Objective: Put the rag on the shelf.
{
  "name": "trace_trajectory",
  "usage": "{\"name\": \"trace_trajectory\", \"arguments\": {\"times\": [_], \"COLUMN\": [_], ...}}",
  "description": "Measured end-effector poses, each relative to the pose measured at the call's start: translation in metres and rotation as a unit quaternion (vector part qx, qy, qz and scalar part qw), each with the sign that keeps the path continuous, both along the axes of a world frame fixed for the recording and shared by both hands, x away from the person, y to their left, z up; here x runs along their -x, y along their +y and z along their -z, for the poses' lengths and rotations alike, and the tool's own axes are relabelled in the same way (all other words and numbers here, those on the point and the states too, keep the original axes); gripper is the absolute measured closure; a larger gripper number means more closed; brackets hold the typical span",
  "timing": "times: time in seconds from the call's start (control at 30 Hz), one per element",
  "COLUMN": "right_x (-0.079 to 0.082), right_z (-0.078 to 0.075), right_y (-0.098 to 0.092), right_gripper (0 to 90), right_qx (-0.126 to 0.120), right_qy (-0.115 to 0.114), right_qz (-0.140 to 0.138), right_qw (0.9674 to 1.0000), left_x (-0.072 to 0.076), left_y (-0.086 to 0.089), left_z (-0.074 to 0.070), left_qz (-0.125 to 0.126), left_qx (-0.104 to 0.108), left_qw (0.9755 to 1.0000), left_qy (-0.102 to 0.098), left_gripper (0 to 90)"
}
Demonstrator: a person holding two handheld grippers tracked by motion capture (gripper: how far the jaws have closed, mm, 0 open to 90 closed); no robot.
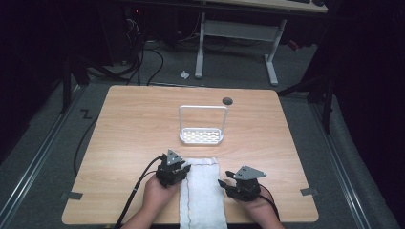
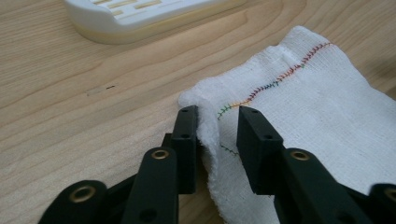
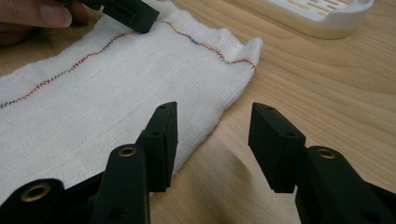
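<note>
Lying near the table's front edge, one white towel sits between two grippers, one white rack beyond it. Left gripper part-open, jaws straddling the towel's raised edge fold, not clamped. Right gripper wide open, holding nothing, one jaw over the towel's other edge.

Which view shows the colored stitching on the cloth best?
The left gripper view: the stitching runs close and sharp along the cloth's edge. The right gripper view shows the stitching farther off. The high view shows only a faint dark line.

Coarse-woven cloth, seemingly wood-grain table
</note>
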State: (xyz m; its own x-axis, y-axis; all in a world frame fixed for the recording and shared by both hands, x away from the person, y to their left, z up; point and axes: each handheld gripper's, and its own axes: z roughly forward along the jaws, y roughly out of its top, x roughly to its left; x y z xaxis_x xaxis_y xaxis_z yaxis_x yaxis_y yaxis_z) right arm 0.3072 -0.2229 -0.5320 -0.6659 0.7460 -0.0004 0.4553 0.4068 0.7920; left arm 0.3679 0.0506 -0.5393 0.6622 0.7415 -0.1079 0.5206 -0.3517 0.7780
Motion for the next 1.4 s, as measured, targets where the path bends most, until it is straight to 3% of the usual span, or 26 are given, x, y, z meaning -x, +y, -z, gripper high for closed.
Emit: {"name": "trace_trajectory", "arguments": {"times": [0.13,0.3,0.33,0.37,0.4,0.5,0.57,0.67,0.83,1.0,1.13,1.23,1.33,1.4], "right_x": [-0.006,-0.022,-0.035,-0.035,-0.046,-0.055,-0.054,-0.054,-0.058,-0.058,-0.059,-0.057,-0.052,-0.049], "right_z": [-0.002,-0.011,-0.011,-0.011,-0.008,-0.002,0.002,0.003,0.004,0.005,0.006,0.004,0.000,-0.004], "right_y": [0.009,0.016,0.018,0.018,0.021,0.030,0.035,0.035,0.033,0.033,0.032,0.032,0.033,0.031], "right_gripper": [48.7,53.6,53.9,53.9,53.8,55.3,56.7,59.6,61.0,77.3,83.2,85.9,86.0,86.0], "right_qx": [-0.006,-0.008,-0.008,-0.008,-0.010,0.001,0.014,-0.003,-0.011,-0.030,-0.038,-0.033,-0.026,-0.033], "right_qy": [0.002,-0.004,0.016,0.016,0.032,0.046,0.042,0.054,0.052,0.066,0.069,0.057,0.039,0.031], "right_qz": [0.008,0.047,0.060,0.060,0.065,0.062,0.058,0.067,0.067,0.053,0.042,0.042,0.038,0.035], "right_qw": [0.9999,0.9989,0.9980,0.9980,0.9973,0.9970,0.9973,0.9963,0.9963,0.9960,0.9960,0.9970,0.9982,0.9984], "left_x": [-0.004,-0.006,-0.006,-0.006,-0.006,-0.006,-0.007,-0.006,-0.006,-0.006,-0.006,-0.005,0.000,0.002], "left_y": [0.004,0.006,0.007,0.007,0.007,0.007,0.008,0.007,0.007,0.008,0.008,0.009,0.008,0.008], "left_z": [0.001,0.001,0.002,0.002,0.001,0.002,0.002,0.002,0.002,0.002,0.002,0.001,-0.001,-0.002], "left_qz": [0.007,0.007,0.007,0.007,0.006,0.007,0.007,0.007,0.005,0.001,-0.001,-0.003,0.001,0.002], "left_qx": [0.023,0.037,0.040,0.040,0.039,0.041,0.042,0.040,0.040,0.049,0.047,0.052,0.047,0.053], "left_qw": [0.9995,0.9988,0.9985,0.9985,0.9986,0.9984,0.9984,0.9985,0.9985,0.9979,0.9981,0.9979,0.9989,0.9986], "left_qy": [0.021,0.032,0.037,0.037,0.035,0.037,0.038,0.036,0.037,0.043,0.041,0.039,0.008,0.005], "left_gripper": [79.0,80.5,80.6,80.5,80.5,80.0,79.9,79.8,79.8,80.1,80.0,81.9,82.7,83.2]}}
